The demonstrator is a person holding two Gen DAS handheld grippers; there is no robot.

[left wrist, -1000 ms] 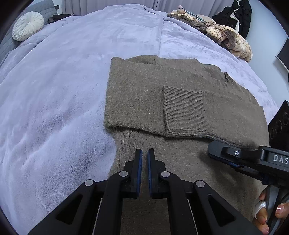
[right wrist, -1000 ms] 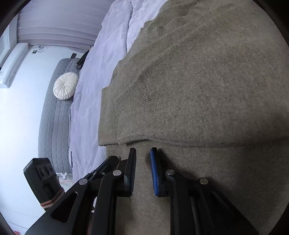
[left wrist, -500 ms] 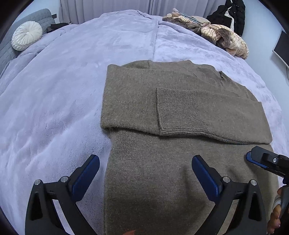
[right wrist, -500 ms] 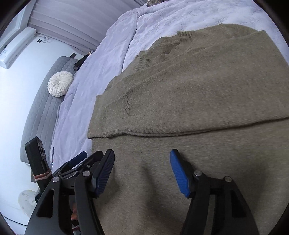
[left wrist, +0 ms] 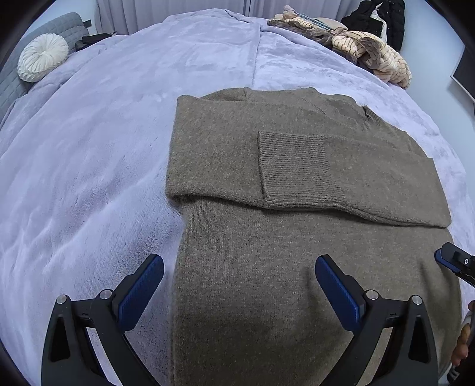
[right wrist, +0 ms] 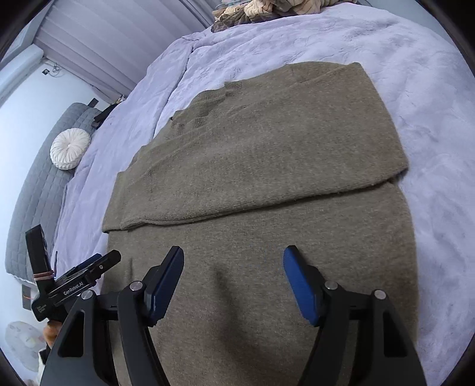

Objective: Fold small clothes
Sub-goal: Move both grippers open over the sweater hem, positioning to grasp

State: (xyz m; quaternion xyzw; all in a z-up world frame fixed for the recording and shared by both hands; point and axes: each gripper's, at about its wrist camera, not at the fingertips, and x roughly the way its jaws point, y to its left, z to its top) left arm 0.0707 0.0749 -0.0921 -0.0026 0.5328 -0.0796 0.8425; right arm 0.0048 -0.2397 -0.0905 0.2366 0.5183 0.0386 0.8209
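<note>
Lengthwise, sweater (left wrist: 297,237) points neckline away; left tool (left wrist: 239,285), right tool (right wrist: 234,279) gape, empty.

The sweater (left wrist: 297,243) is a plain olive-brown knit, with a ribbed cuff (left wrist: 292,161) in the same colour. The bed cover (left wrist: 89,178) under it is pale lilac and plush, without a pattern. The left gripper (left wrist: 239,282) and the right gripper (right wrist: 233,276) are black with blue pads on the fingers (left wrist: 338,292). A round pleated cushion (left wrist: 43,61) is cream-white against a grey quilted headboard (right wrist: 38,190). The heap of clothes (left wrist: 368,56) is beige with darker stripes, beside a black garment (left wrist: 383,17).
</note>
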